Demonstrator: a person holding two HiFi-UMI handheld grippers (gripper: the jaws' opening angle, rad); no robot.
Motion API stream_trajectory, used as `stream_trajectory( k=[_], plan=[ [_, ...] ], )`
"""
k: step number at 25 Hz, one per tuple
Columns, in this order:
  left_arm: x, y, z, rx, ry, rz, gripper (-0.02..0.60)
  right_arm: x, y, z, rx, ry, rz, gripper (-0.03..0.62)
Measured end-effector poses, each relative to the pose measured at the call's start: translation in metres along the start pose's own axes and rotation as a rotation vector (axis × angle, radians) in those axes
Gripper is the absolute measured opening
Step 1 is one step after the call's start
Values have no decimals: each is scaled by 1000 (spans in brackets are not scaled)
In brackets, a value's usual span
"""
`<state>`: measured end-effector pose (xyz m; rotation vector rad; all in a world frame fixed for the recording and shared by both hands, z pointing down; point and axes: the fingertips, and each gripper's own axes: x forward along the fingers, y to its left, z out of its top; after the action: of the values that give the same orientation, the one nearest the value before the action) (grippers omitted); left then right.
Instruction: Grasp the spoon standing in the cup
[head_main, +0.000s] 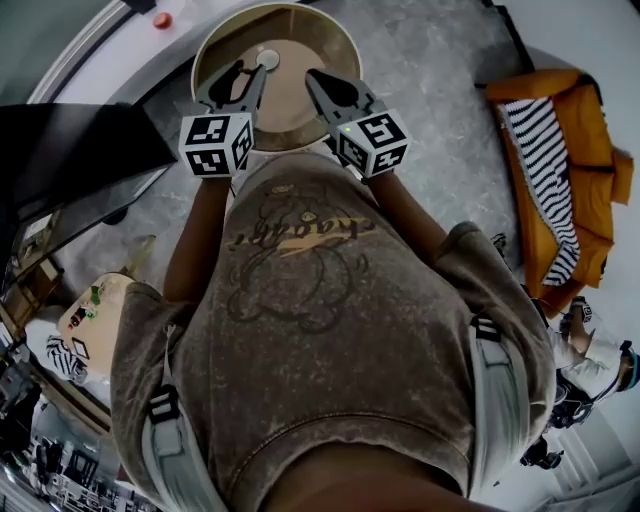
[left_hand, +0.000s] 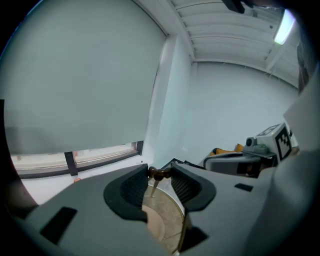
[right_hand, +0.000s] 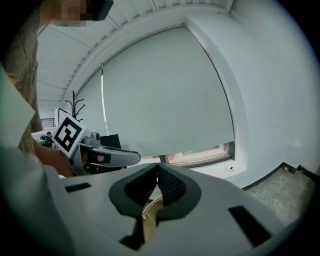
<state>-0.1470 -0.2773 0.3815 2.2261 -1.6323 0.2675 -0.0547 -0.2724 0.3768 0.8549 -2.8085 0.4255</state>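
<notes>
Above the round surface, the left gripper has its fingers partly closed on the brown knob of the spoon, while the right gripper is pinched together and empty, so a firm squeeze and straight lift seem wisest.

We find only one written word: a cursive print on the person's shirt, well behind the fingers, next to a drawn figure. It stands upside down, and we cannot read its letters surely. The left marker cube and the right marker cube, just behind the fingers, carry only black-and-white square patterns.
</notes>
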Motion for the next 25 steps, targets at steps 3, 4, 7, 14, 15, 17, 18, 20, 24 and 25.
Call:
stream_trajectory(
  k=[3, 4, 7, 14, 15, 17, 18, 20, 24, 25],
  plan=[
    [-14, -3, 5, 0, -17, -1, 155, -1, 4, 5, -19, -10, 11, 18],
    [-19, -4, 7, 0, -24, 1, 155, -2, 6, 6, -26, -12, 16, 18],
    [-31, -3, 13, 7, -52, 15, 155, -3, 9, 8, -37, -16, 27, 18],
    [-52, 3, 12, -19, -86, 51, 155, -9, 16, 9, -58, -27, 30, 18],
    [-54, 4, 12, -22, -88, 54, 155, -9, 17, 10, -62, -30, 31, 18],
    [-57, 3, 11, -26, -93, 57, 155, -11, 19, 11, -72, -36, 31, 18],
    [-58, 2, 11, -25, -95, 58, 155, -12, 19, 12, -75, -39, 30, 18],
    [-61, -1, 12, -22, -101, 59, 155, -15, 19, 14, -78, -47, 24, 18],
    [-66, -8, 14, -27, -118, 61, 155, -20, 18, 19, -76, -66, 9, 18],
    [-67, -9, 15, -28, -122, 61, 155, -21, 19, 20, -76, -70, 6, 18]
  ],
)
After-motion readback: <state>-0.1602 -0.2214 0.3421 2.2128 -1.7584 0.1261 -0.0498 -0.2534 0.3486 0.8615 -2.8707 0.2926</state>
